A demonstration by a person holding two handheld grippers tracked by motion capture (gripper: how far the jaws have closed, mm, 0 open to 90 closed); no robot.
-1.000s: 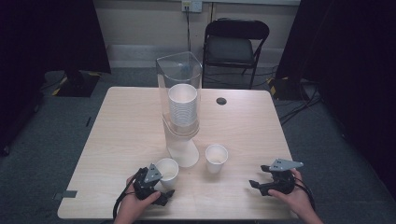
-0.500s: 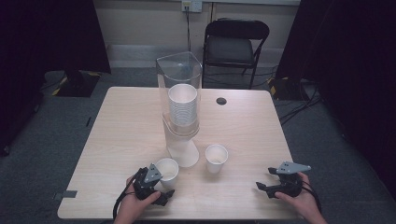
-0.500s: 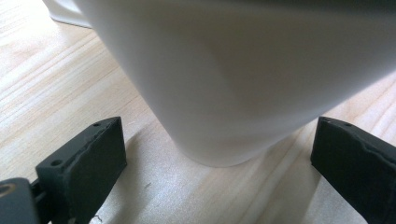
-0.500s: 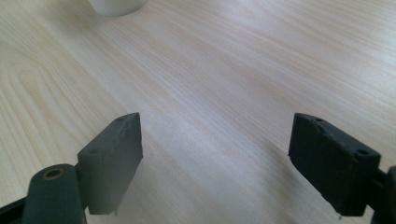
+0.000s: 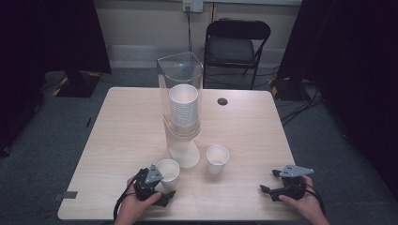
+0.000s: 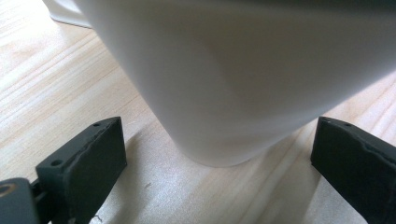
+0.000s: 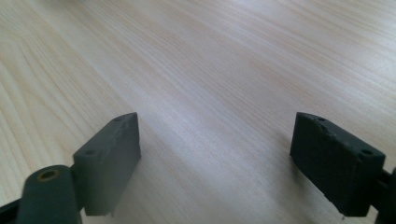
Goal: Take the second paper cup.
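A clear dispenser (image 5: 180,101) on the table (image 5: 117,136) held a stack of white cups (image 5: 183,105); two paper cups stood near its base, neither showing visible contents. The left hand-held gripper (image 5: 162,186) stood released around the nearer cup (image 5: 168,169), its pads clear of the wall. The right hand-held gripper (image 5: 268,187), empty, had just been opening and had shifted rightward toward the table's edge since the earlier frame, well apart from the other cup (image 5: 218,158).

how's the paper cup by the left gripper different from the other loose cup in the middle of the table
The near cup stands between the open jaws of the left gripper, pads clear of its wall; the middle cup stands alone, with neither gripper at it. The near cup stands close by the dispenser's base at its left; the middle cup stands apart on its right. Both are white, upright, open-topped and look alike in size.
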